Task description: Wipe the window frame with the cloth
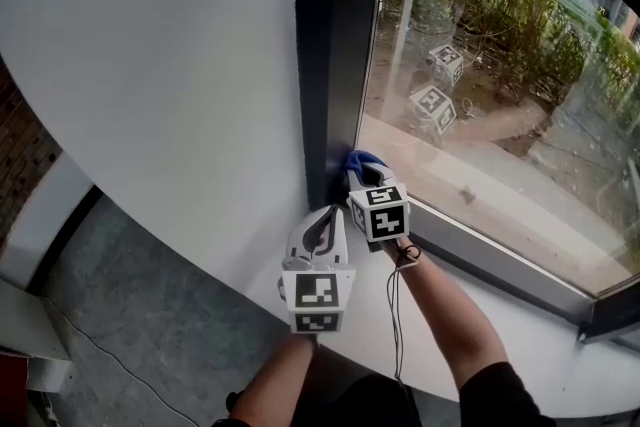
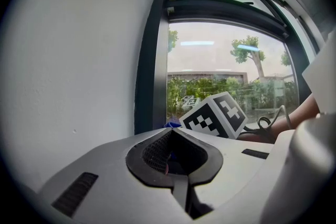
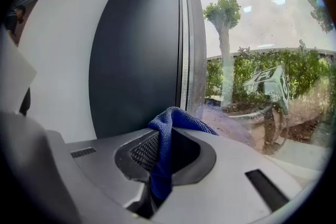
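1. Cloth (image 1: 362, 158), blue, clamped tight in right gripper (image 1: 360, 177), centre of head view, at the foot of the dark window frame (image 1: 330, 35), probably touching it.
2. Left gripper (image 1: 325, 220) just below, jaws together, seemingly empty.

This is an indoor spot beside a large ground-level window; the frames don't show what kind of building it is. A plain white wall (image 1: 170, 65) meets a dark window frame (image 1: 335, 35) above a white sill (image 1: 520, 355), with grey floor (image 1: 130, 315) below. Through the glass (image 1: 480, 95) lie a pale paved strip (image 1: 490, 183), a green hedge (image 1: 500, 5) and trees (image 2: 248, 51).
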Motion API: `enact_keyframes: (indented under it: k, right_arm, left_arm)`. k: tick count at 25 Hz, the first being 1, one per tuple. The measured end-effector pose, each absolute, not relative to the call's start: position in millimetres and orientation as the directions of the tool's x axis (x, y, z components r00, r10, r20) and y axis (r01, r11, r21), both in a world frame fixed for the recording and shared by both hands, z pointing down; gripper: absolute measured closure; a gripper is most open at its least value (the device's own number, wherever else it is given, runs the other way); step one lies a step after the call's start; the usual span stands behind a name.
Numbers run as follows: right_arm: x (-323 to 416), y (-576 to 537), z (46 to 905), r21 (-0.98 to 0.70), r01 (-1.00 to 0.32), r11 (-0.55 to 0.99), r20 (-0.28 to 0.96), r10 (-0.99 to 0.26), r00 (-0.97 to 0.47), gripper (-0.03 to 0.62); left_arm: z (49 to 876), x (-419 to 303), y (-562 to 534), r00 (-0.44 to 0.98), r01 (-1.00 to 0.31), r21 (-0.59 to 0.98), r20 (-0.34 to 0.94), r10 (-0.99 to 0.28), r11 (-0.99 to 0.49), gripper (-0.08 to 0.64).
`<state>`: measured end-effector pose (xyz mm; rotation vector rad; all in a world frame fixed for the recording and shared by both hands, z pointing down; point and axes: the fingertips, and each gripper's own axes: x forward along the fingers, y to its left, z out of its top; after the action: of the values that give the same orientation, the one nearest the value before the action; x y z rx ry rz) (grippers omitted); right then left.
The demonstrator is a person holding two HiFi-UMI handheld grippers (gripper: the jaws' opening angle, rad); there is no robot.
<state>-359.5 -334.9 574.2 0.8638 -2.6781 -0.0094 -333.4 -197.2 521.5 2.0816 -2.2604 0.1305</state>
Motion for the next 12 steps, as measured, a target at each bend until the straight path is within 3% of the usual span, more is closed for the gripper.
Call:
enact_keyframes:
  k: [12]
  right_arm:
    - [-363.0,-328.1,600.5,0.230,-0.493,0.839,0.456,-0.541,-0.707,0.569]
  left_arm:
    - [521.0,-328.0,-196.5,-0.071,-0.997,-0.022,0.110,-0.991,0.069,0.554]
